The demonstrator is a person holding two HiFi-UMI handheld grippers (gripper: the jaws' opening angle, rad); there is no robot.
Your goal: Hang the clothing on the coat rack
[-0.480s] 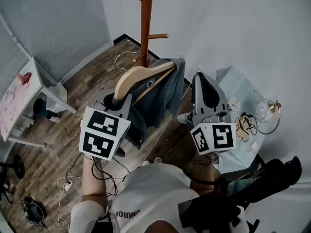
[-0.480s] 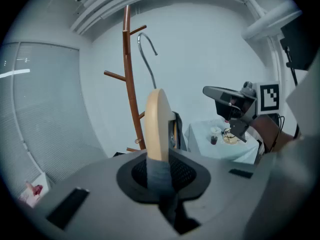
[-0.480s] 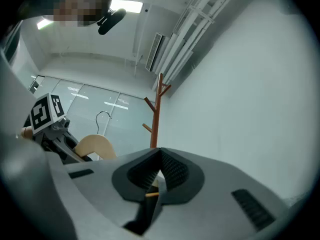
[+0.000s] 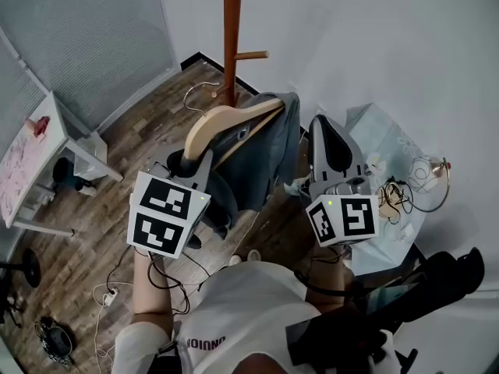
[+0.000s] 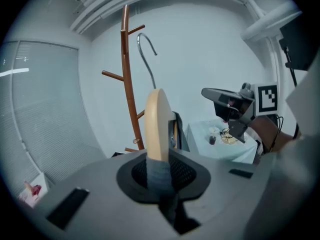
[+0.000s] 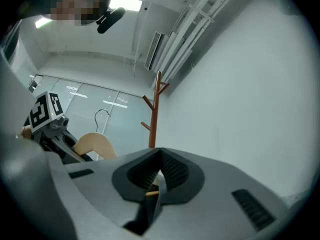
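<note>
Wood hanger (image 4: 222, 123) draped with grey-blue clothing (image 4: 257, 166), up in the air, not yet on the coat rack (image 4: 231, 37). Left gripper (image 5: 159, 171) clamped on one shoulder end, pads pinching cloth and wood together. Rest of the hanger rising straight ahead of the fingertips, metal hook (image 5: 144, 64) above and beyond them, rack further past the tips and slightly left. Right gripper (image 6: 157, 176) just beside the garment's far edge, pads drawn nearly together with only a thin pale sliver between, not identifiable; no clear hold on the cloth.

Handling guess: hanger stiff and light, a good rigid handle. Smooth wood likely slippery bare, so gripping through fabric probably helps. Garment soft, floppy, fairly light, apt to slide off the free shoulder if tilted. One-end grip means leverage, so likely droop or twist at the far end. Best hold probably near the hook neck or at both shoulders, kept level. Hook thin and rigid, needs aiming over a peg (image 4: 253, 56)
</note>
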